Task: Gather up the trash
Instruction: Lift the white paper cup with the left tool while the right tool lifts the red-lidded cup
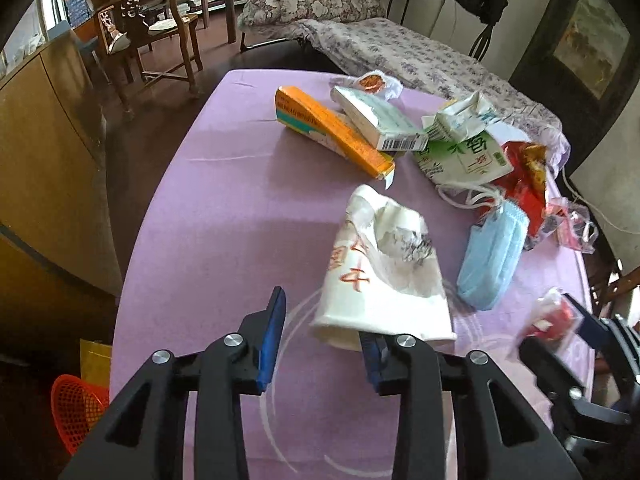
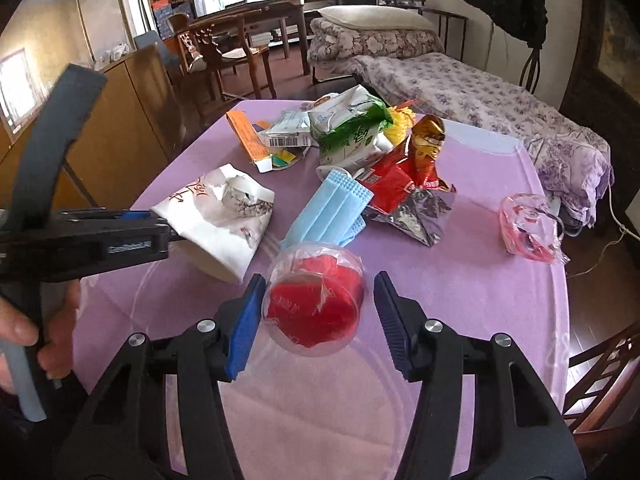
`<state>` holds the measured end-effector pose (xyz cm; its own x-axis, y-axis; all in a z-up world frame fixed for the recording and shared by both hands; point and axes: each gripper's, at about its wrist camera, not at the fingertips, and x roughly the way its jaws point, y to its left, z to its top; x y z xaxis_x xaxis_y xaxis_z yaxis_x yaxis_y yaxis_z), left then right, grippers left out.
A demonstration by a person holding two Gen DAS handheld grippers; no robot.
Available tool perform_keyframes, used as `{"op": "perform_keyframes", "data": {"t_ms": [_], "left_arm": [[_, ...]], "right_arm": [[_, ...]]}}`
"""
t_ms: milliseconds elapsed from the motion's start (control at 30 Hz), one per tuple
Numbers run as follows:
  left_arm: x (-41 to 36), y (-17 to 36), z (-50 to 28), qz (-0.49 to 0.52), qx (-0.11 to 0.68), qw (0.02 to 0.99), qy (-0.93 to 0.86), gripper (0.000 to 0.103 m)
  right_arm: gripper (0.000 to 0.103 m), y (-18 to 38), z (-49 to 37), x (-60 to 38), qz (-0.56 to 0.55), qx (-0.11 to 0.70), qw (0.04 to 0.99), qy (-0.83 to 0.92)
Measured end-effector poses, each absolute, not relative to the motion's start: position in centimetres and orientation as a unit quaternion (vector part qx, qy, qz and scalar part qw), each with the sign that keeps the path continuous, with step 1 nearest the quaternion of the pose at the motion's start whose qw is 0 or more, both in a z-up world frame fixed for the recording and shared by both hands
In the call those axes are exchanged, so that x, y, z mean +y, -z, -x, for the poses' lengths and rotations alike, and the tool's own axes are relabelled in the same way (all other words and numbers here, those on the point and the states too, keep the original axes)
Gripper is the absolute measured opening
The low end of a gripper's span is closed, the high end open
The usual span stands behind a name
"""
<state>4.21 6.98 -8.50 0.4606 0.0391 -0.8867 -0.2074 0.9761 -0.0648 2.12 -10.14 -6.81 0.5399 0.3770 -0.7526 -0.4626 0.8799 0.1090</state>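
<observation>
The plastic cup (image 2: 314, 300) lies on its side between the right claw (image 2: 316, 320) fingers — spread, gripping nothing; left claw (image 1: 320, 344) — also spread — straddles the paper cup's (image 1: 380, 272) rim.

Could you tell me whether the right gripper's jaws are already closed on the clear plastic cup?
No, the right gripper is open, its jaws flanking the clear plastic cup.
</observation>
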Motion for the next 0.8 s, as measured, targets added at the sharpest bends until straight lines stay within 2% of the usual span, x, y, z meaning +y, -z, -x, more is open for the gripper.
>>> {"op": "perform_keyframes", "data": {"t_ms": [167, 233, 300, 367, 567, 633, 700, 800], "left_arm": [[6.8, 9.3, -4.6, 0.082, 0.522, 0.846, -0.070, 0.036], [7.0, 9.4, -4.6, 0.093, 0.525, 0.844, -0.066, 0.044], [7.5, 9.4, -4.2, 0.126, 0.531, 0.836, -0.052, 0.060], [7.9, 9.0, -3.9, 0.155, 0.518, 0.841, -0.037, 0.061], [7.2, 9.3, -4.5, 0.112, 0.520, 0.845, -0.052, 0.059], [7.1, 9.3, -4.4, 0.124, 0.527, 0.840, -0.039, 0.062], [6.9, 9.1, -4.3, 0.127, 0.525, 0.841, -0.030, 0.074], [6.4, 9.1, -4.6, 0.103, 0.518, 0.848, -0.045, 0.074]], "right_arm": [[0.055, 6.6, -2.6, -11.1, 0.034, 0.420, 0.877, -0.233], [0.056, 6.6, -2.7, -11.2, 0.032, 0.419, 0.877, -0.232], [0.056, 6.5, -2.6, -11.2, 0.034, 0.418, 0.877, -0.233], [0.056, 6.5, -2.7, -11.3, 0.033, 0.416, 0.878, -0.232], [0.056, 6.5, -2.7, -11.3, 0.033, 0.416, 0.878, -0.233], [0.056, 6.6, -2.6, -11.3, 0.038, 0.416, 0.878, -0.232], [0.056, 6.9, -2.7, -11.0, 0.049, 0.420, 0.877, -0.227], [0.056, 7.5, -2.8, -10.5, 0.059, 0.425, 0.875, -0.225]]}}
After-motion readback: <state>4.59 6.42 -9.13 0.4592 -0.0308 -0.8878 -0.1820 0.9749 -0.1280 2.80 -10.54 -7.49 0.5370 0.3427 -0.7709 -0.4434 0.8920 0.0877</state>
